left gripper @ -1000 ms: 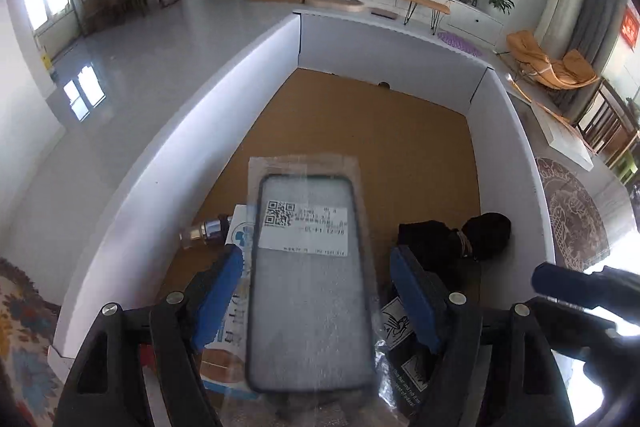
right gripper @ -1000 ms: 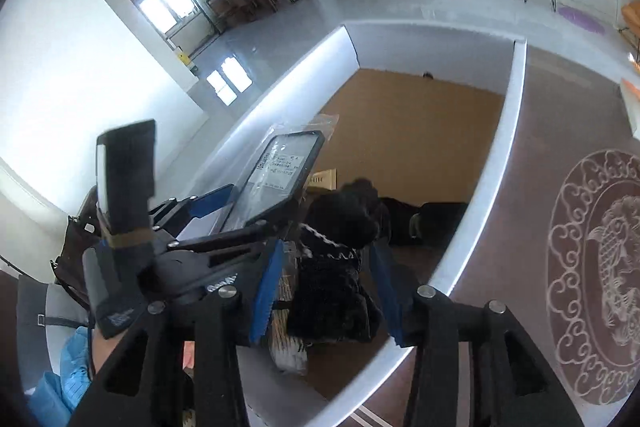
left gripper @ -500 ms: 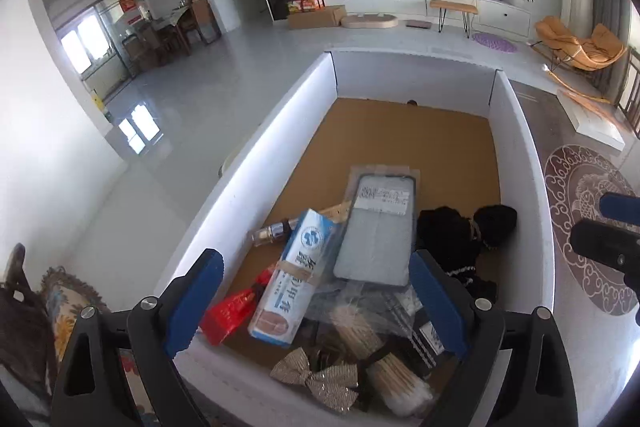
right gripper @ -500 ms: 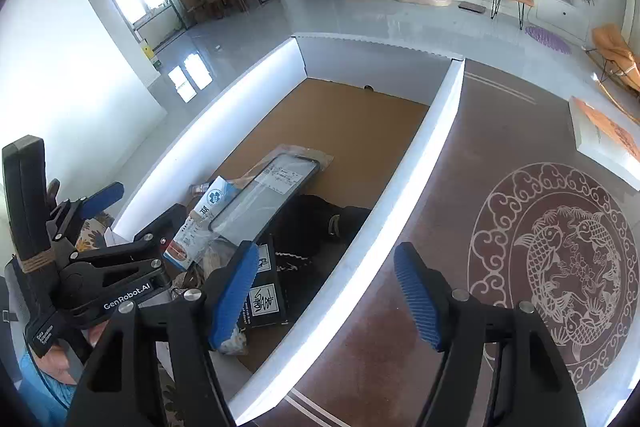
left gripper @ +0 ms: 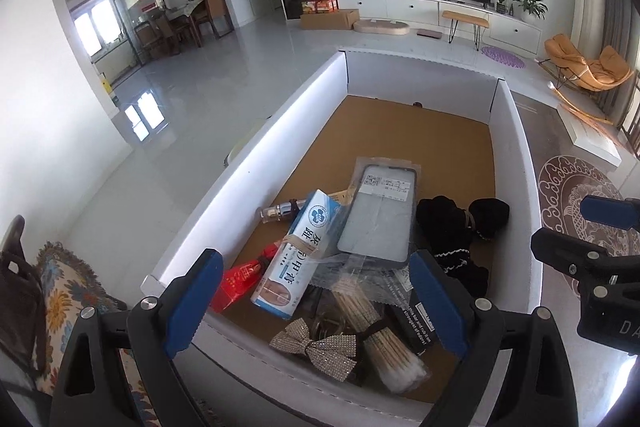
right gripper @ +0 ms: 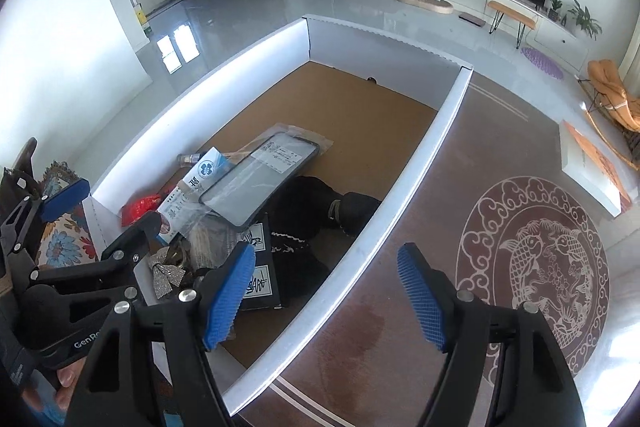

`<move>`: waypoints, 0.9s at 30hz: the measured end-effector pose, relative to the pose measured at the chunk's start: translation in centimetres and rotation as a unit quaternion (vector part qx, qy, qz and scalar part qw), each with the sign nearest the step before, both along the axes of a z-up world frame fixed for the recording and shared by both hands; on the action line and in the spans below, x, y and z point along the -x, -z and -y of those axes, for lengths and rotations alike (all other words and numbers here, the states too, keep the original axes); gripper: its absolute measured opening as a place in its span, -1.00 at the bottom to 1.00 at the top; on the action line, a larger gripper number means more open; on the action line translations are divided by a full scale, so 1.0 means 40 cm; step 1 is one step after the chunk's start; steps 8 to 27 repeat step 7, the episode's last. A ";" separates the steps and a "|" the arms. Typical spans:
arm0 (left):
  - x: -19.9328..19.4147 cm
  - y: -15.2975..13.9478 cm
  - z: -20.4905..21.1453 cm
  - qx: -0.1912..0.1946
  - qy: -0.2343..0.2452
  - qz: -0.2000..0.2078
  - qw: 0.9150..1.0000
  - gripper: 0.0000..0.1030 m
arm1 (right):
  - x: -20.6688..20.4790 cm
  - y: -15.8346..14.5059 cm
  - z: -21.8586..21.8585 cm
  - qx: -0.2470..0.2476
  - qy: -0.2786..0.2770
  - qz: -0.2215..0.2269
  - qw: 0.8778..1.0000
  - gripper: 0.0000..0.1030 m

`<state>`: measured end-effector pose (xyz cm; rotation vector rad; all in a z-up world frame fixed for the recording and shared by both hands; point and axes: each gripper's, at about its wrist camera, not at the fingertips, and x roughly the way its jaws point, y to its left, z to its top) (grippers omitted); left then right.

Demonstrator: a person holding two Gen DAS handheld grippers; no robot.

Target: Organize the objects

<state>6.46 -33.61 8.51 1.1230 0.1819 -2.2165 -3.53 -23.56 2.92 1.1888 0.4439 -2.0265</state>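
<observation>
A bagged phone case (left gripper: 378,213) lies in the white box (left gripper: 256,163), resting on a toothpaste carton (left gripper: 298,255) and black cloth (left gripper: 452,235). It also shows in the right wrist view (right gripper: 256,183). My left gripper (left gripper: 316,297) is open and empty, held above the box's near end. My right gripper (right gripper: 328,301) is open and empty, above the box's right wall (right gripper: 404,187) and the rug.
The box's near end also holds a red packet (left gripper: 240,279), a small bottle (left gripper: 280,213), cotton swabs (left gripper: 380,343), a glitter bow (left gripper: 316,347) and a black packet (right gripper: 258,279). The box's far half shows bare brown floor (left gripper: 404,139). A patterned rug (right gripper: 532,267) lies right.
My left gripper opened, let go of the bagged phone case and drew back up; the case now lies in the box. My right gripper rose and moved right of the box.
</observation>
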 end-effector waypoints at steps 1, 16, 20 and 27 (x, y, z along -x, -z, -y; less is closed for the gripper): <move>-0.003 -0.001 0.003 -0.001 -0.002 -0.001 1.000 0.84 | -0.002 0.000 0.002 -0.001 0.000 -0.001 1.000 0.45; -0.035 -0.023 0.014 -0.002 -0.017 -0.033 0.999 0.84 | -0.009 -0.001 0.009 0.000 0.001 -0.001 1.000 0.45; -0.035 -0.023 0.014 -0.002 -0.017 -0.033 0.999 0.84 | -0.009 -0.001 0.009 0.000 0.001 -0.001 1.000 0.45; -0.035 -0.023 0.014 -0.002 -0.017 -0.033 0.999 0.84 | -0.009 -0.001 0.009 0.000 0.001 -0.001 1.000 0.45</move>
